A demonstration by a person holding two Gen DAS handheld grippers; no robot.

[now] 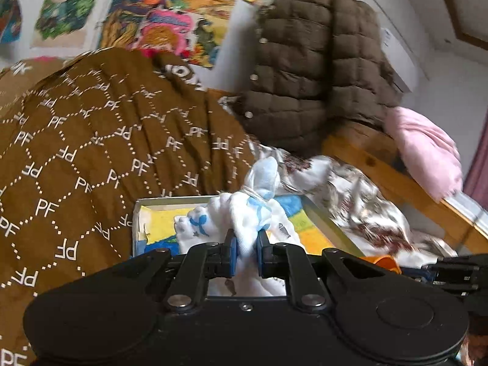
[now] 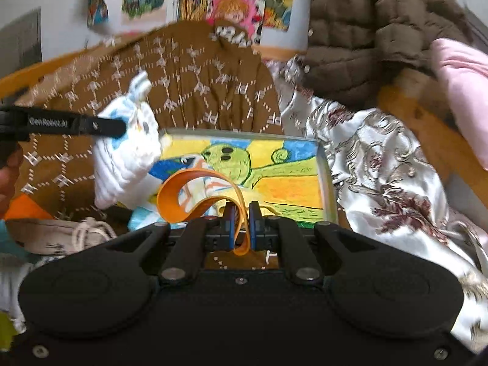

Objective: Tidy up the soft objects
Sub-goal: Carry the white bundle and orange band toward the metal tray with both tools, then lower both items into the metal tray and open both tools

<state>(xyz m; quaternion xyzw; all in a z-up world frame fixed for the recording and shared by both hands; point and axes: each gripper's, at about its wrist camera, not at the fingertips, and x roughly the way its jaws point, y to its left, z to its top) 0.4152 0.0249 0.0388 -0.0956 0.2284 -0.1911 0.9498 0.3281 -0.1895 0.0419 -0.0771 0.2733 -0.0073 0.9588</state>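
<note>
My left gripper (image 1: 246, 244) is shut on a white cloth with blue prints (image 1: 244, 213), bunched between its pads and held above a framed painting (image 1: 158, 228). In the right wrist view the same cloth (image 2: 128, 152) hangs from the left gripper's finger (image 2: 91, 126) at the left. My right gripper (image 2: 242, 222) is shut on a curled orange strap (image 2: 195, 192), held above the painting (image 2: 274, 164). A brown garment with white "PF" print (image 1: 91, 152) (image 2: 189, 85) lies behind.
A brown quilted jacket (image 1: 311, 70) (image 2: 366, 30) hangs at the back right over a wooden rail (image 1: 381, 158). A pink cloth (image 1: 427, 149) (image 2: 463, 91) lies on the rail. A silvery floral fabric (image 1: 350, 201) (image 2: 381, 177) is spread right of the painting. Colourful pictures (image 1: 158, 15) hang on the wall.
</note>
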